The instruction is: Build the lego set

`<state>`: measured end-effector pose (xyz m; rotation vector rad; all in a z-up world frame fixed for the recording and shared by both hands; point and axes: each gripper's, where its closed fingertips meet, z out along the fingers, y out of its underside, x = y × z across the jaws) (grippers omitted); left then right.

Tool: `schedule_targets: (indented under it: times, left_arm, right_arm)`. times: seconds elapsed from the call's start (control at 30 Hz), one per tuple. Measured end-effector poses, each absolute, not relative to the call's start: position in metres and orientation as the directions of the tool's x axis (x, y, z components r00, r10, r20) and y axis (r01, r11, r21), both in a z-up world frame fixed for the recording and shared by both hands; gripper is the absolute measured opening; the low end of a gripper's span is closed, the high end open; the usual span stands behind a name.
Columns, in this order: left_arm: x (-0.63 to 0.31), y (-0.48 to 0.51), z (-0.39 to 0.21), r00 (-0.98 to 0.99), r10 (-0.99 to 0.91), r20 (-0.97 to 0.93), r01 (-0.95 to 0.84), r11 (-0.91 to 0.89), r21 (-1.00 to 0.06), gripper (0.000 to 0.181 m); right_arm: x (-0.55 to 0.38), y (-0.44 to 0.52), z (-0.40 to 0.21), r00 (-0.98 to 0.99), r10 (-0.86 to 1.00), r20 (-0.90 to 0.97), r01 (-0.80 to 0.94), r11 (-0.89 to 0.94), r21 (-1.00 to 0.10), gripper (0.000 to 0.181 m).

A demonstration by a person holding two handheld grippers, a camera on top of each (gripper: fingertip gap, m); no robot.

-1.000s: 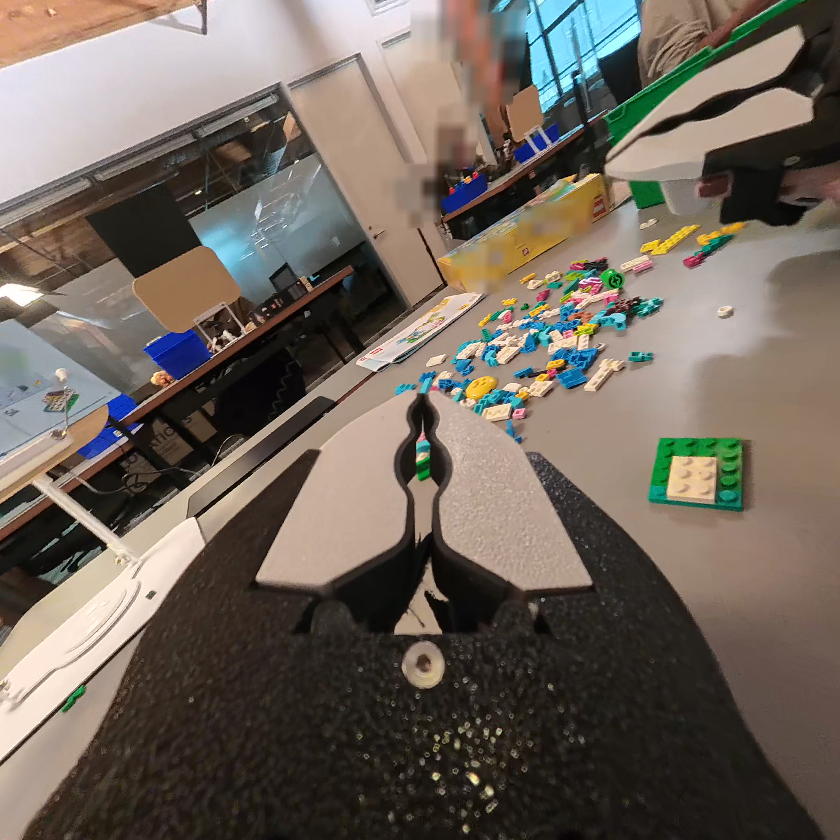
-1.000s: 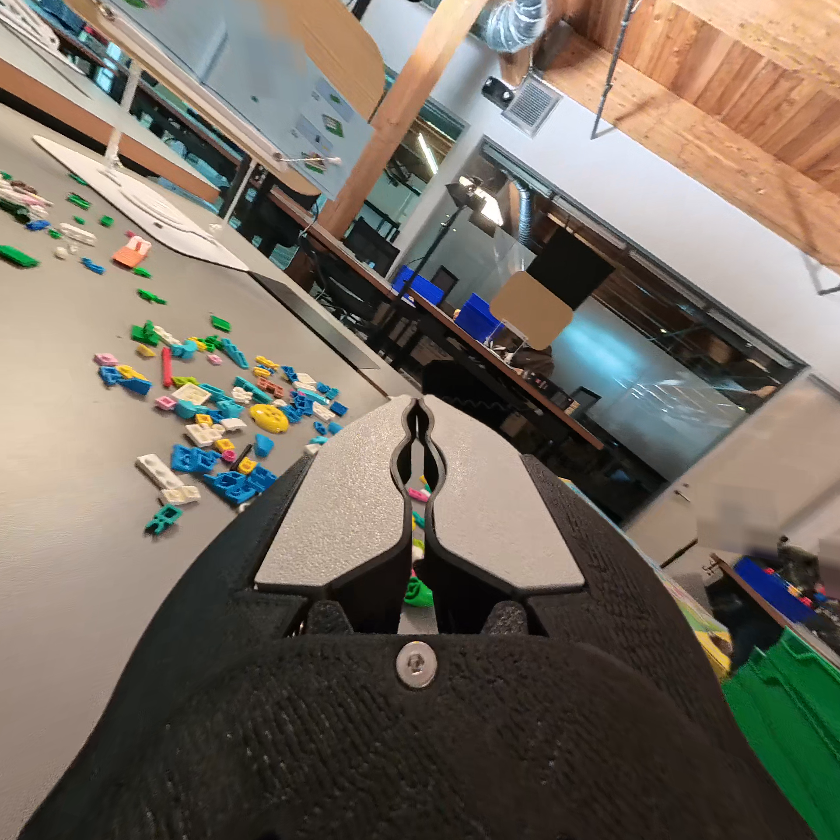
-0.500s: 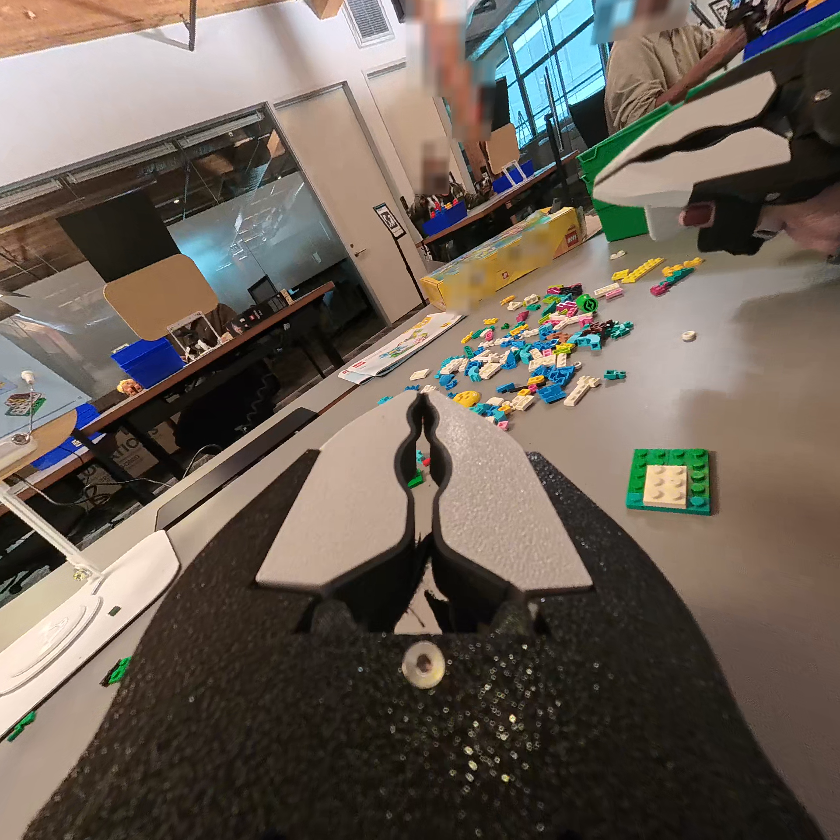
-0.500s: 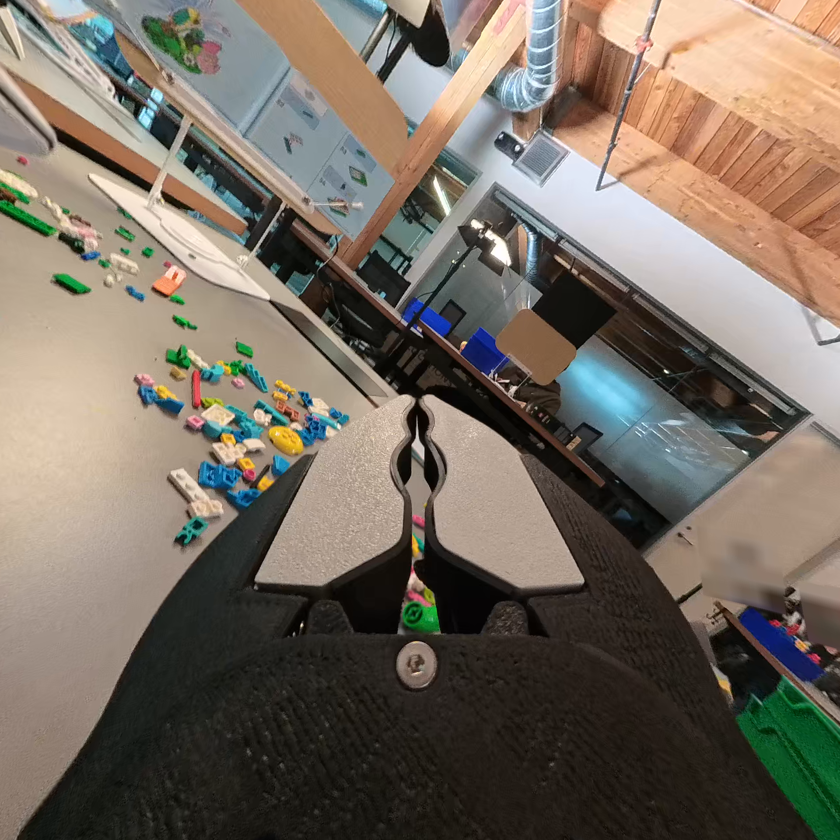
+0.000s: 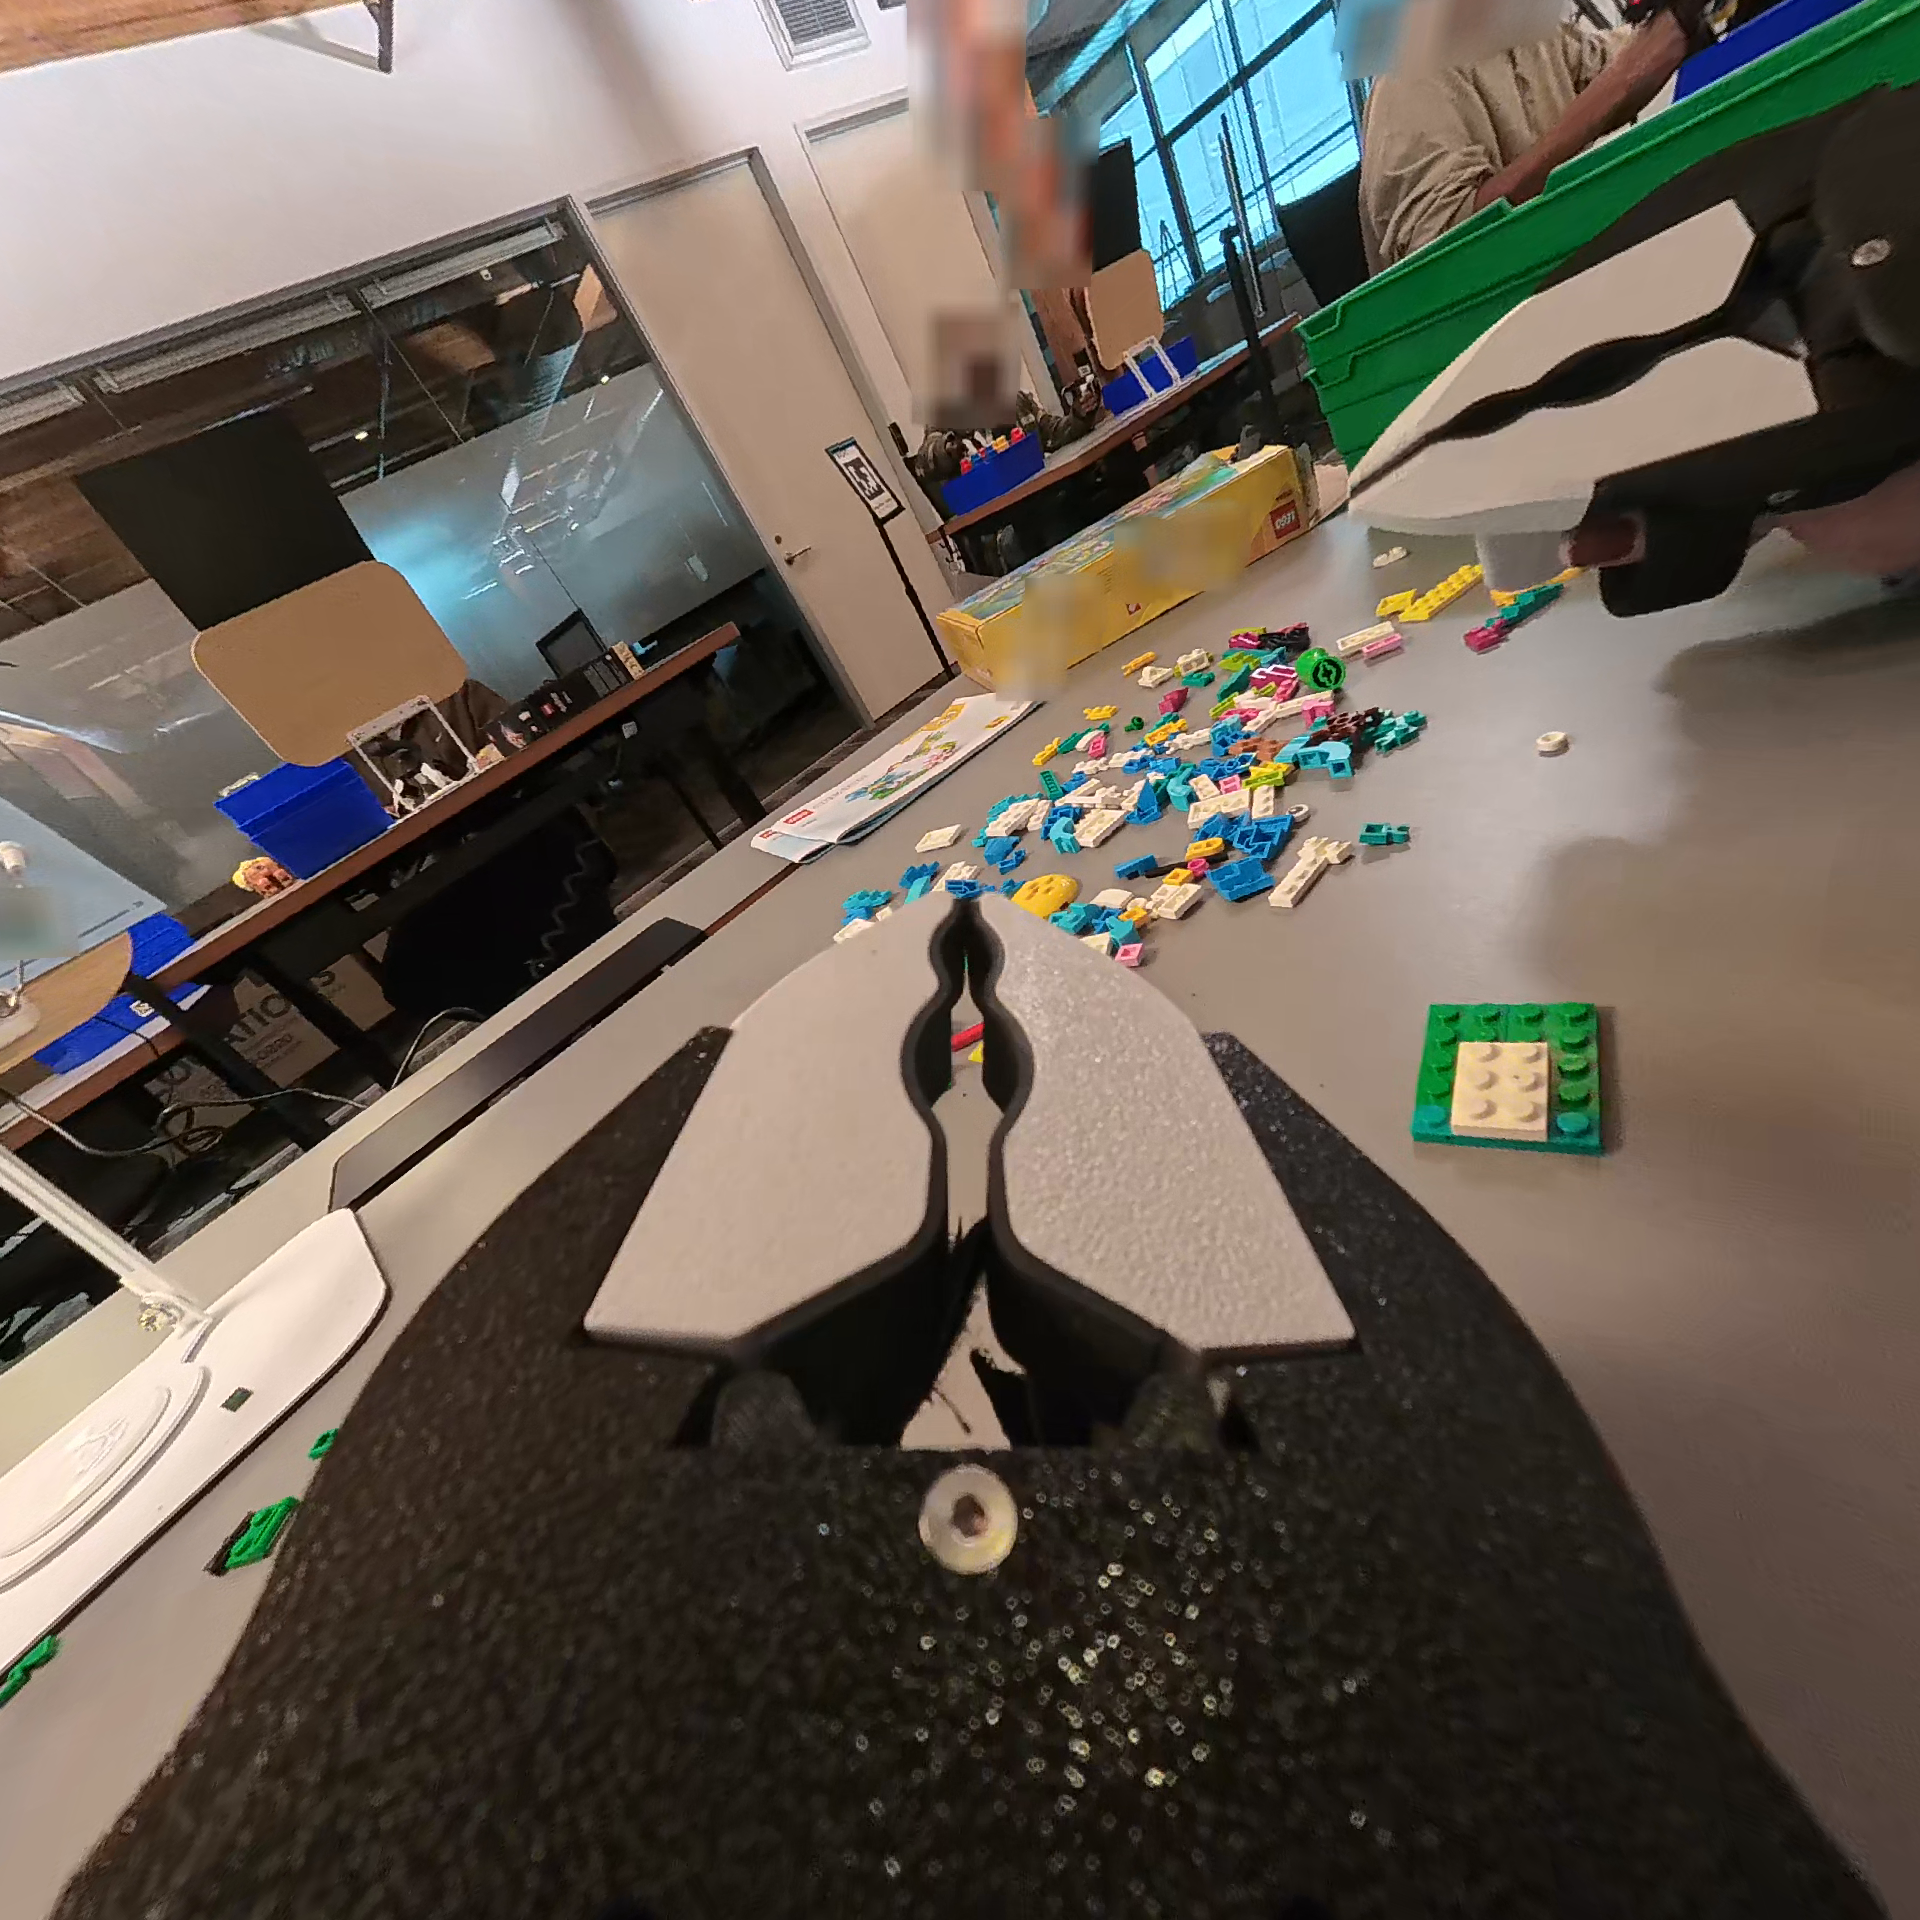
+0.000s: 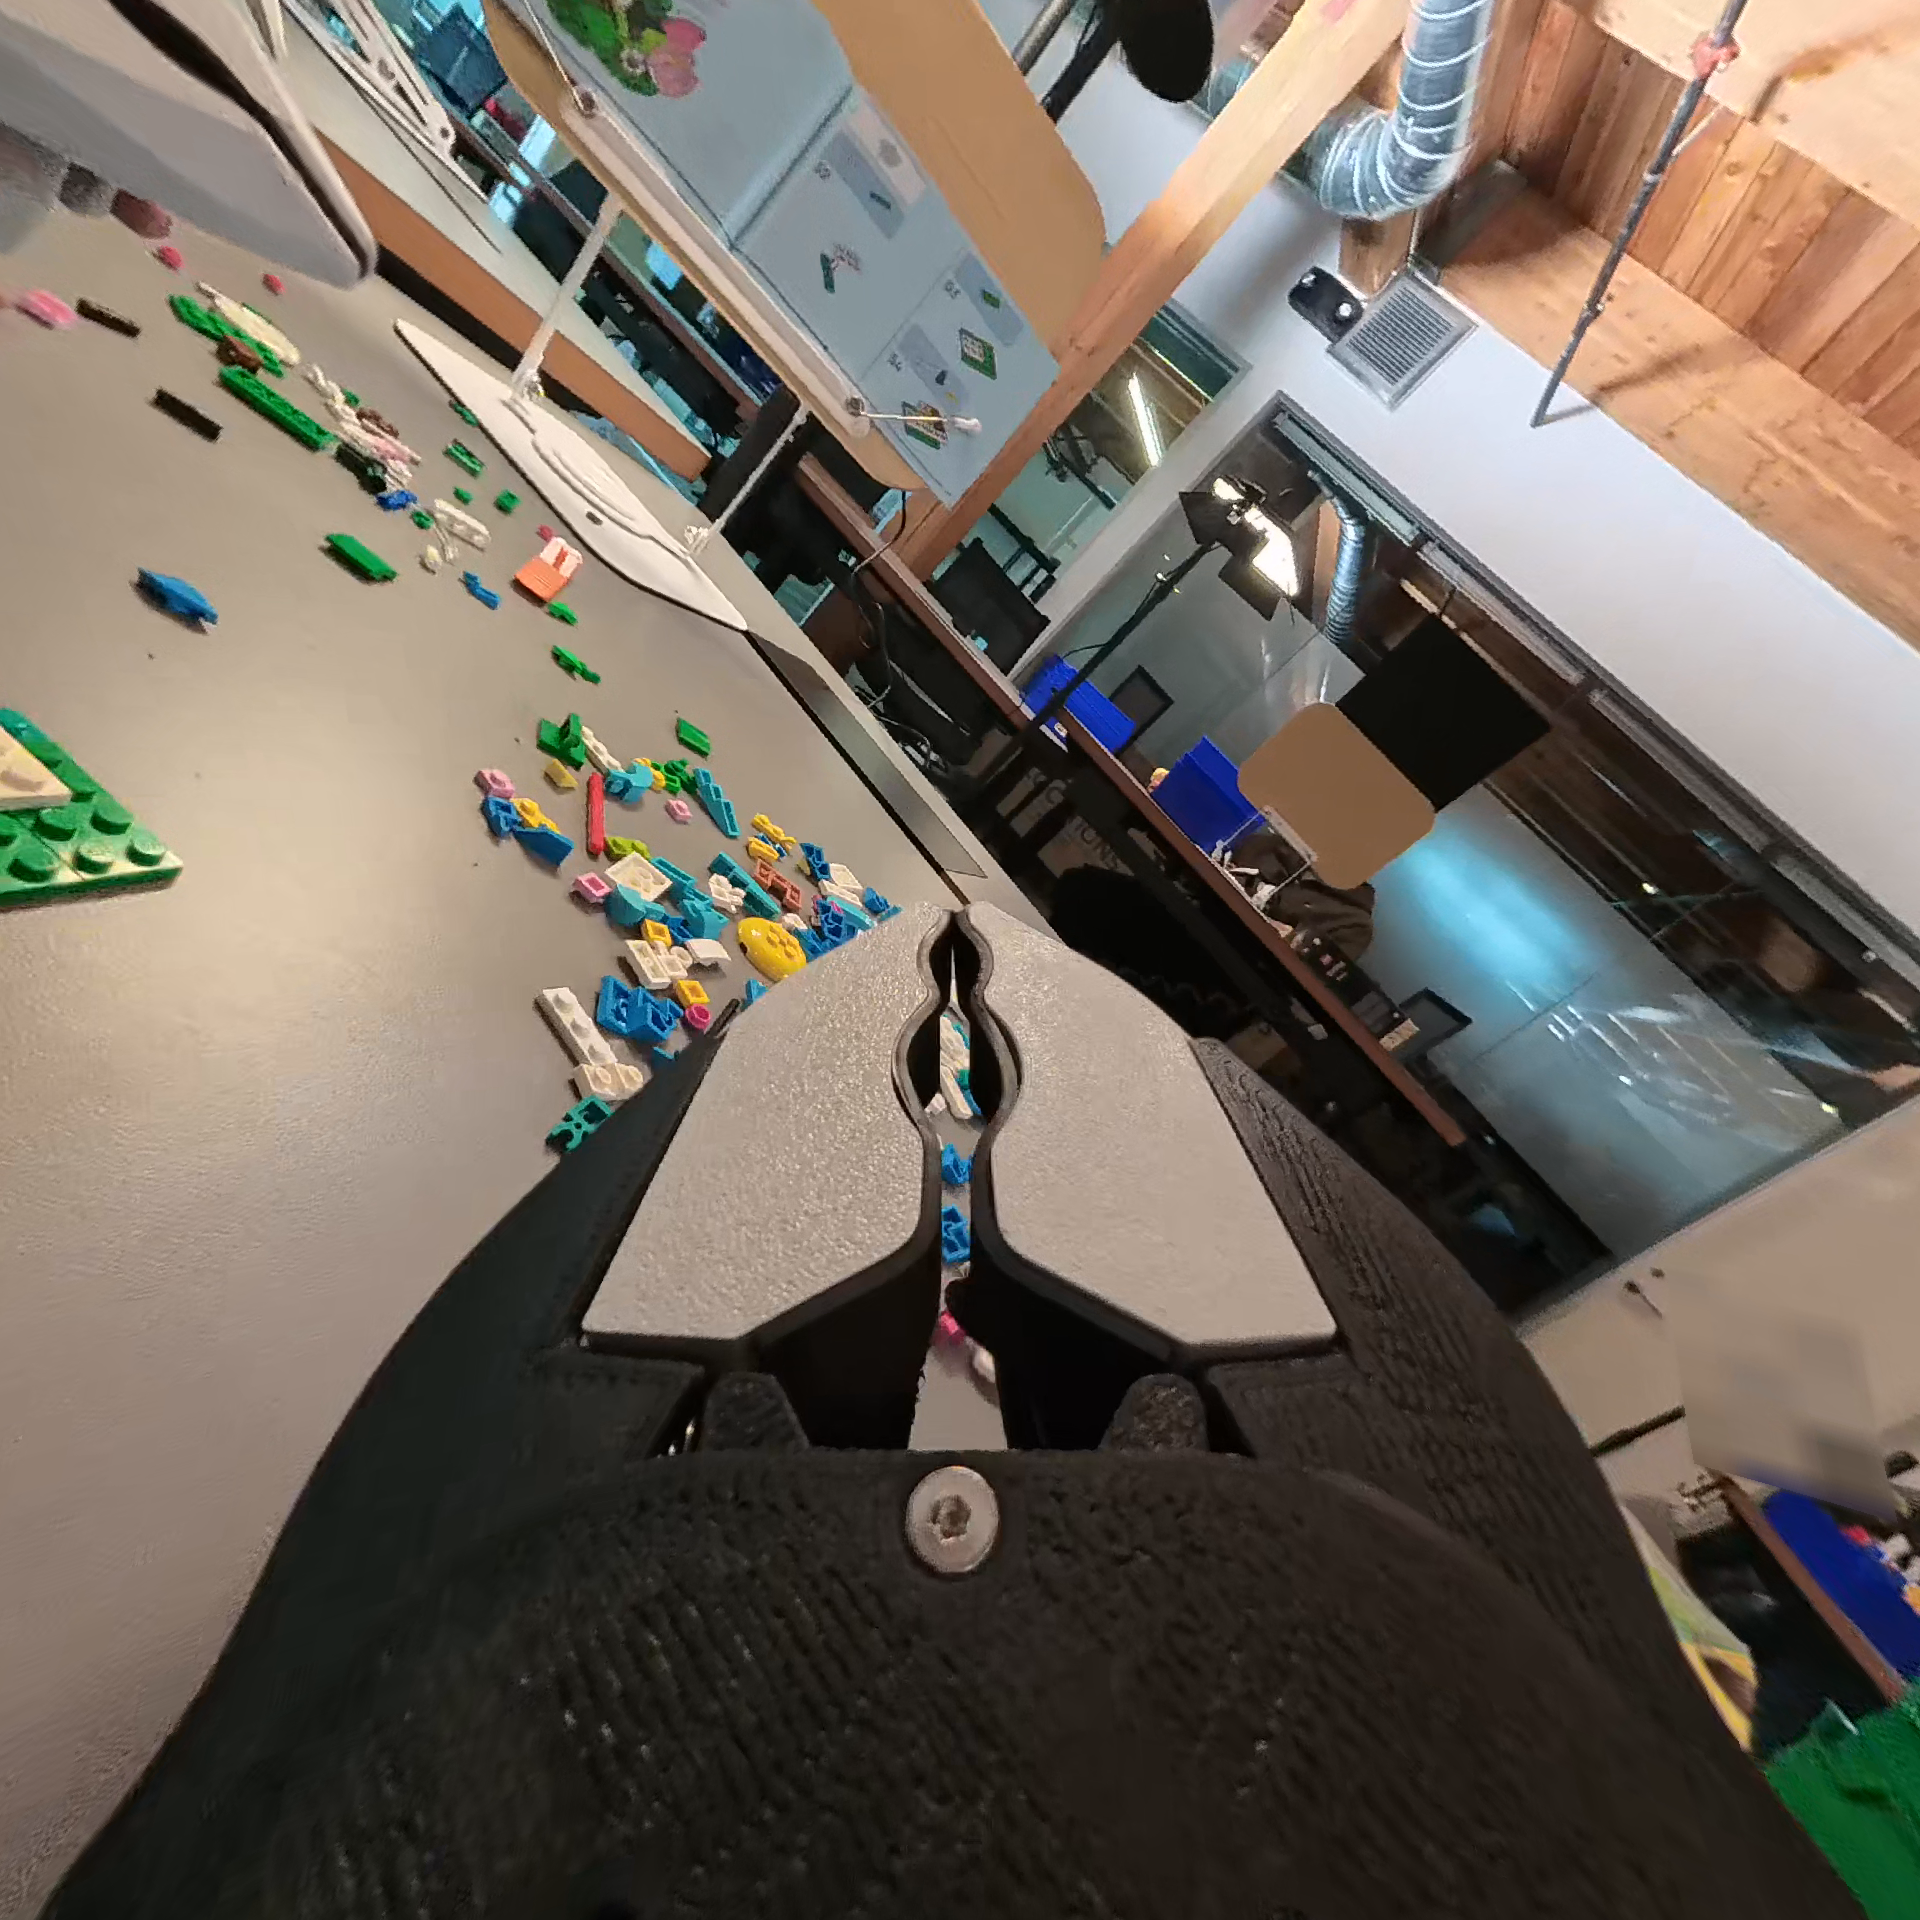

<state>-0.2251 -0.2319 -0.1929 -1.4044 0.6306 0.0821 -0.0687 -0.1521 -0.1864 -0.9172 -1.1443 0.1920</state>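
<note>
A green plate with a white brick on top (image 5: 1507,1075) lies on the grey table to the right of my left gripper (image 5: 968,906), which is shut and empty above the table. The plate's corner shows at the left edge of the right wrist view (image 6: 73,831). A pile of loose bricks (image 5: 1195,800), blue, white, yellow and pink, lies beyond the left gripper; it also shows in the right wrist view (image 6: 675,894). My right gripper (image 6: 958,914) is shut and empty, held over the pile's right end. It shows in the left wrist view at the upper right (image 5: 1558,436).
A yellow set box (image 5: 1122,582) and an instruction booklet (image 5: 894,769) lie at the table's far edge. Green bins (image 5: 1455,312) stand at the back right. A white stand base (image 6: 582,488) holding a board sits by green, black and white loose pieces (image 6: 291,405). People sit in the background. The gap from one gripper's tips to the other's is roughly 20 centimetres.
Both grippers have tipped downward toward the table. The right gripper has swung so the green plate has come into its view. Both have stayed shut.
</note>
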Motion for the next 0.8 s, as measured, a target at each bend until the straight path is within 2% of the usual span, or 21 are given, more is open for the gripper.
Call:
schedule_targets:
  times: [0.37,0.43,0.47,0.5,0.57,0.67,0.8]
  left_arm:
    - [-0.230,-0.234,-0.186,0.851,-0.277,-0.447,-0.400,0.210,-0.892,0.000]
    - [-0.239,-0.241,-0.169,0.858,-0.162,-0.487,-0.435,0.276,-0.857,0.000]
    - [-0.242,-0.250,-0.156,0.845,-0.068,-0.531,-0.478,0.350,-0.806,0.000]
    - [-0.239,-0.258,-0.148,0.816,-0.013,-0.577,-0.522,0.410,-0.748,0.000]
    - [-0.227,-0.264,-0.147,0.774,-0.006,-0.634,-0.566,0.443,-0.695,0.000]
    - [-0.217,-0.260,-0.157,0.723,-0.027,-0.691,-0.617,0.425,-0.662,0.000]
    - [-0.216,-0.258,-0.160,0.717,-0.052,-0.695,-0.616,0.419,-0.667,0.000]
  right_arm:
    - [-0.066,-0.150,-0.185,0.462,0.563,0.685,0.300,0.627,-0.718,0.000]
    - [-0.055,-0.140,-0.176,0.542,0.503,0.673,0.325,0.613,-0.720,0.000]
    - [-0.043,-0.134,-0.165,0.621,0.431,0.655,0.334,0.611,-0.718,0.000]
    - [-0.030,-0.130,-0.154,0.686,0.377,0.623,0.319,0.614,-0.722,0.000]
    - [-0.014,-0.125,-0.145,0.755,0.396,0.523,0.233,0.583,-0.778,0.000]
    - [0.004,-0.112,-0.144,0.817,0.443,0.369,0.120,0.495,-0.861,0.000]
    - [0.024,-0.086,-0.160,0.876,0.436,0.208,0.065,0.320,-0.945,0.000]
